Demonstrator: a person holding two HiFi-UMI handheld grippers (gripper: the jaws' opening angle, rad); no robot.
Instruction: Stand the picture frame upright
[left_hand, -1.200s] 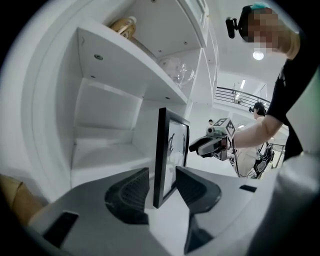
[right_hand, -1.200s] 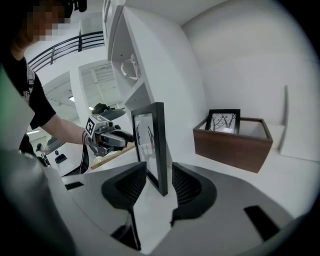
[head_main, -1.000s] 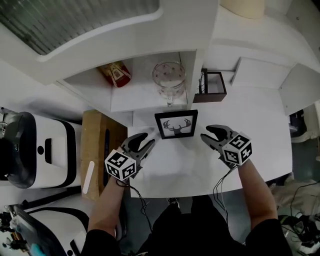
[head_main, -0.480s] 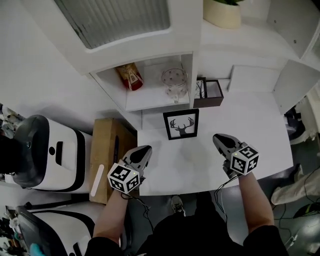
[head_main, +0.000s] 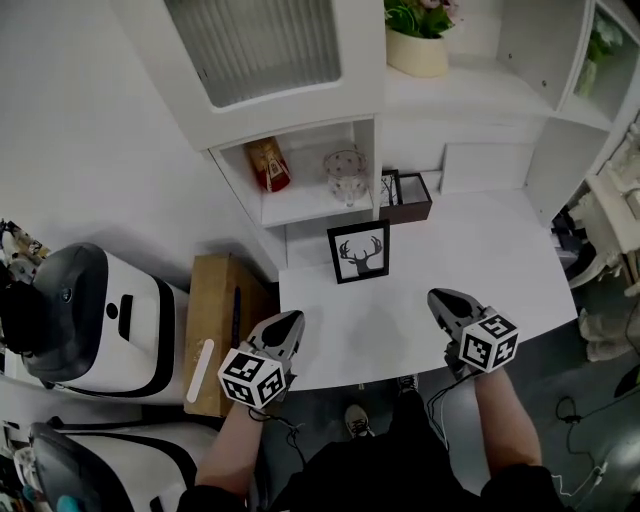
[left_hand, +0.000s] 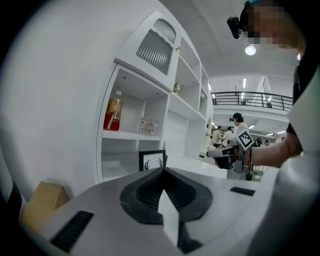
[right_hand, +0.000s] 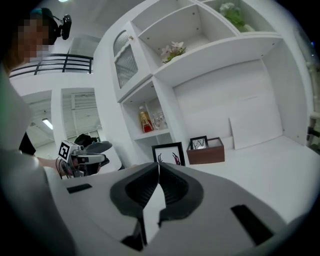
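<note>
The black picture frame (head_main: 359, 253) with a deer-antler print stands upright near the back of the white desk (head_main: 480, 250). It also shows in the left gripper view (left_hand: 152, 161) and the right gripper view (right_hand: 169, 153). My left gripper (head_main: 287, 324) hangs at the desk's front left edge, well short of the frame. My right gripper (head_main: 441, 299) hovers over the front right of the desk. Both have just been closing and are shut with nothing between the jaws (left_hand: 162, 170) (right_hand: 158, 165).
A brown box (head_main: 405, 198) with a small frame in it sits behind the picture frame. The shelf niche holds a glass jar (head_main: 345, 170) and a red bottle (head_main: 270, 165). A cardboard box (head_main: 215, 330) and white machines (head_main: 100, 320) stand left of the desk.
Both grippers have drawn back from either side of the frame toward the desk's front edge and gone from open to shut. The frame stays upright.
</note>
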